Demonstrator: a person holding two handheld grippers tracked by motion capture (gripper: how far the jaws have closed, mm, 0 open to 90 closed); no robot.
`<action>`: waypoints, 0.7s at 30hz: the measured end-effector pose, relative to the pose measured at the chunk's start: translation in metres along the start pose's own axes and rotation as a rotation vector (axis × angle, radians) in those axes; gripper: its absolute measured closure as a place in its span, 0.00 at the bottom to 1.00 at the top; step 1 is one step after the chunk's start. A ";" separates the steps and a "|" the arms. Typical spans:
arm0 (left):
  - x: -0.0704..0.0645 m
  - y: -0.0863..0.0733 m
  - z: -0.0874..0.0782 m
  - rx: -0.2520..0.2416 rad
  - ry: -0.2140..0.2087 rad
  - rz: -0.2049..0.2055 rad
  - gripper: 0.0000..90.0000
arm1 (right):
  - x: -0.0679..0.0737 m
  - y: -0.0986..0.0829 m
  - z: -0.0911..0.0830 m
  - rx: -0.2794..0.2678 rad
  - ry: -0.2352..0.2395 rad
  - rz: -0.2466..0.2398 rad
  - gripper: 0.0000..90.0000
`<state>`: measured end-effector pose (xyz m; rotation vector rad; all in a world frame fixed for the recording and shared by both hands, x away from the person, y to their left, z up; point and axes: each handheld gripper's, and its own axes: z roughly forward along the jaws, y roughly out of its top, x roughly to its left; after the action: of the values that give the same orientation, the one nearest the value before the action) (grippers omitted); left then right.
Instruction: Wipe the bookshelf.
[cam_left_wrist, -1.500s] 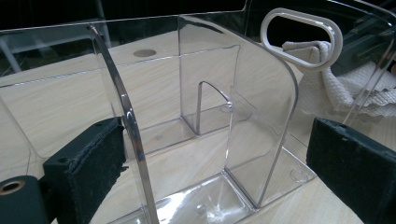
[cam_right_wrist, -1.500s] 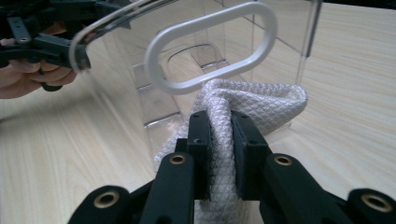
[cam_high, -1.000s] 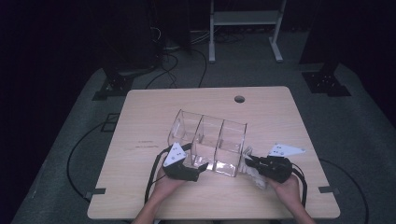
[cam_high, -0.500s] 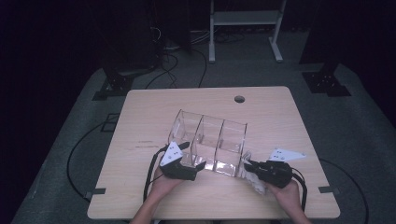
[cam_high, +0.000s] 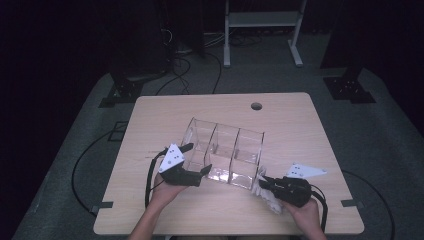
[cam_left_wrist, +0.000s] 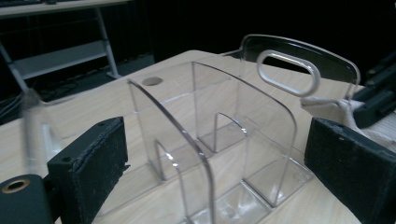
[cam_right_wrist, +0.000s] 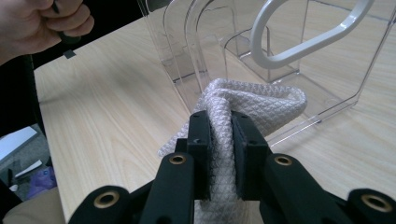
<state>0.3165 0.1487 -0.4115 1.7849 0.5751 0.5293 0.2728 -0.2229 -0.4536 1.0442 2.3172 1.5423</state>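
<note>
A clear acrylic organizer (cam_high: 225, 150) with three compartments and a handle cut-out (cam_left_wrist: 287, 72) stands in the middle of the wooden table (cam_high: 290, 120). My left gripper (cam_high: 199, 157) is open, its jaws spread wide either side of the organizer's left end (cam_left_wrist: 219, 163); the pads (cam_left_wrist: 88, 168) hold nothing. My right gripper (cam_high: 263, 182) is shut on a white textured cloth (cam_high: 268, 200), just off the organizer's near right corner. In the right gripper view the cloth (cam_right_wrist: 252, 102) bunches out of the shut gripper (cam_right_wrist: 220, 130) against the organizer's end wall (cam_right_wrist: 289, 51).
A round cable hole (cam_high: 256, 106) sits near the table's far edge. Cables (cam_high: 80, 170) trail on the grey floor at the left. A white shelf frame (cam_high: 260, 20) stands behind. The person's other hand (cam_right_wrist: 42, 23) shows at the upper left of the right gripper view.
My left gripper has shifted slightly left at the organizer's end. The right gripper, with the cloth in it, has slid a little toward the near edge.
</note>
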 end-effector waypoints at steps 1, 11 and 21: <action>0.002 0.001 -0.002 -0.004 0.004 -0.008 0.06 | 0.000 0.000 0.000 -0.001 0.003 0.005 0.87; 0.017 0.003 -0.014 -0.008 0.051 -0.010 0.06 | 0.007 0.000 -0.001 -0.011 0.011 0.003 0.87; 0.038 -0.010 -0.009 0.044 0.068 -0.050 0.06 | 0.008 0.001 0.003 -0.015 0.009 0.007 0.87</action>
<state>0.3398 0.1811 -0.4160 1.7945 0.6817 0.5488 0.2686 -0.2158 -0.4523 1.0445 2.3065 1.5674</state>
